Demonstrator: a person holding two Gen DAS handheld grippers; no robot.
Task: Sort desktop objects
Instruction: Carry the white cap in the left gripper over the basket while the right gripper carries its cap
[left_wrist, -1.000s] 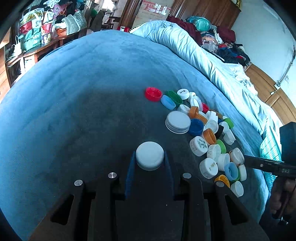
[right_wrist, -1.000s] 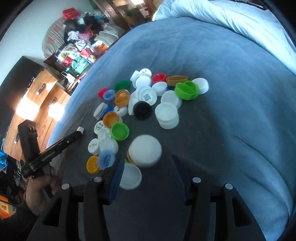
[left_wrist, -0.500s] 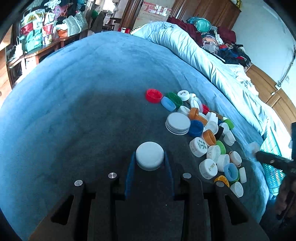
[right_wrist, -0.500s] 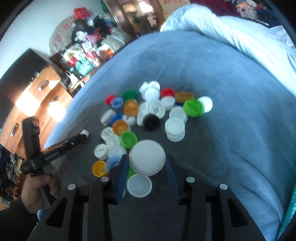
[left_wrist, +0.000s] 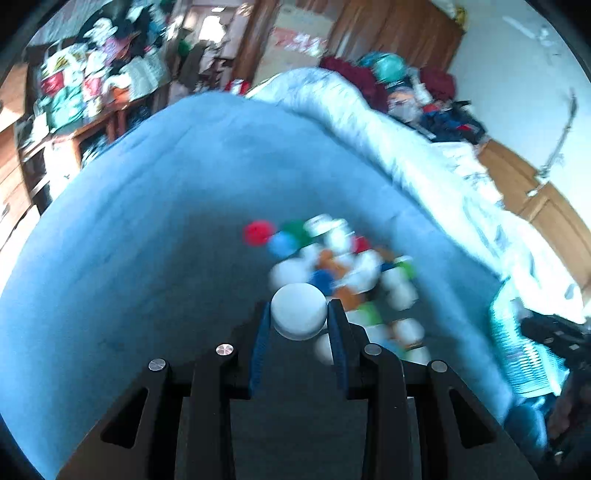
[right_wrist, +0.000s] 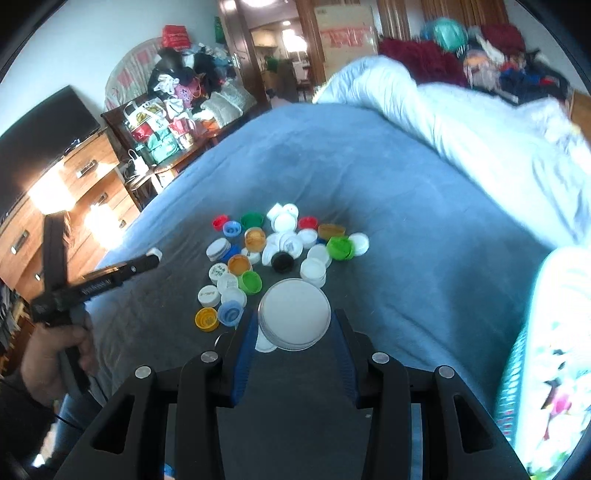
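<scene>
A cluster of bottle caps is lying on the blue blanket covering the bed, with a rolled white duvet lying along its far edge. A wooden dresser and a shelf of bags are standing beyond the bed.

The left gripper is gripping a white cap; its jaws are closing narrowly on the cap's sides, above the near edge of the blurred cluster. In the right wrist view, the left gripper is appearing at the left, held by a hand.

The right gripper is gripping a wide white lid, with jaws spread to the lid's width, and the lid is hanging tilted above the near caps
</scene>
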